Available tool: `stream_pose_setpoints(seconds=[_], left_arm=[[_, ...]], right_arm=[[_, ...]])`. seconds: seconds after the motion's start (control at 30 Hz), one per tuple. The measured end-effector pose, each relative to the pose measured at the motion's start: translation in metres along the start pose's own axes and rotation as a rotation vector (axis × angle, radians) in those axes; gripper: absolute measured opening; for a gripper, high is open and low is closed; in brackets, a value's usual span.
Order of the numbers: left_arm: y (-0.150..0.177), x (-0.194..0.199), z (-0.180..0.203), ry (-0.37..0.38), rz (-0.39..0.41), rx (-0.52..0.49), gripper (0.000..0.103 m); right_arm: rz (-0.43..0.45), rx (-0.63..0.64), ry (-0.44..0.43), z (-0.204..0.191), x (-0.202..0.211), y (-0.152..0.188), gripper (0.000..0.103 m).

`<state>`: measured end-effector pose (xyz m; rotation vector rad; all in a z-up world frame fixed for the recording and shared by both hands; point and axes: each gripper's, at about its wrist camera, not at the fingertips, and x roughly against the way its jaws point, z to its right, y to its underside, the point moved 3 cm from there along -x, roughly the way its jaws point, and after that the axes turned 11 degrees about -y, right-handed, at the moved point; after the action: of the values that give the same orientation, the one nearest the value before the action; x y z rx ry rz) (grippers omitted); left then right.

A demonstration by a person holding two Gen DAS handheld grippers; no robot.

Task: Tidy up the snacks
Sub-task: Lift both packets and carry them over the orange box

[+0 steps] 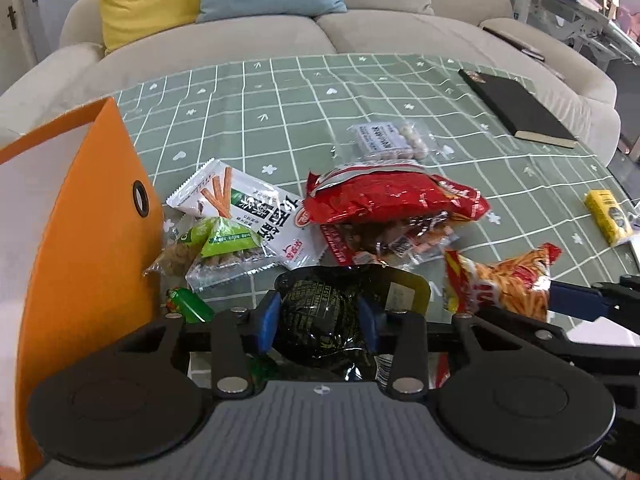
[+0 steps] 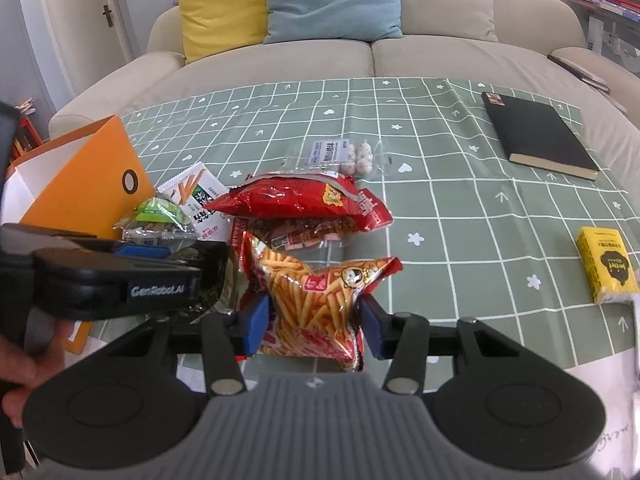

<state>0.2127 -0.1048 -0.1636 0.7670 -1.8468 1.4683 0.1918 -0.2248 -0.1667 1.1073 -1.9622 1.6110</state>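
My left gripper (image 1: 318,316) is shut on a black snack packet (image 1: 320,320) with yellow print, held near the table's front. My right gripper (image 2: 314,322) is shut on a red fries packet (image 2: 316,300); that fries packet also shows in the left wrist view (image 1: 508,284). Snacks lie in a pile on the green checked tablecloth (image 1: 320,96): a big red bag (image 1: 392,196), a white packet with orange sticks (image 1: 240,208), a green packet (image 1: 224,244) and a clear pack of white balls (image 1: 396,140). An open orange paper bag (image 1: 92,216) stands at the left.
A black notebook (image 2: 540,136) lies at the back right. A yellow box (image 2: 606,264) lies at the right edge. A small green candy (image 1: 190,304) lies beside the orange bag. A beige sofa (image 2: 360,52) with yellow and blue cushions stands behind the table.
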Motion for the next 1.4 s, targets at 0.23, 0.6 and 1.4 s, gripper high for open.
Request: stream_pose_setpoints(seconds=[0.23, 0.6, 1.4], left_arm=[[0.000, 0.028, -0.006, -0.001, 0.061, 0.027, 0.046], [-0.006, 0.076, -0.028, 0.003, 0.163, 0.107, 0.046], [-0.017, 0.136, -0.150, -0.096, 0.286, 0.311, 0.046]], right_arm=[[0.008, 0.004, 0.006, -0.005, 0.011, 0.000, 0.045], [0.046, 0.049, -0.019, -0.032, 0.037, -0.005, 0.043], [0.161, 0.225, -0.145, -0.146, 0.063, -0.055, 0.042]])
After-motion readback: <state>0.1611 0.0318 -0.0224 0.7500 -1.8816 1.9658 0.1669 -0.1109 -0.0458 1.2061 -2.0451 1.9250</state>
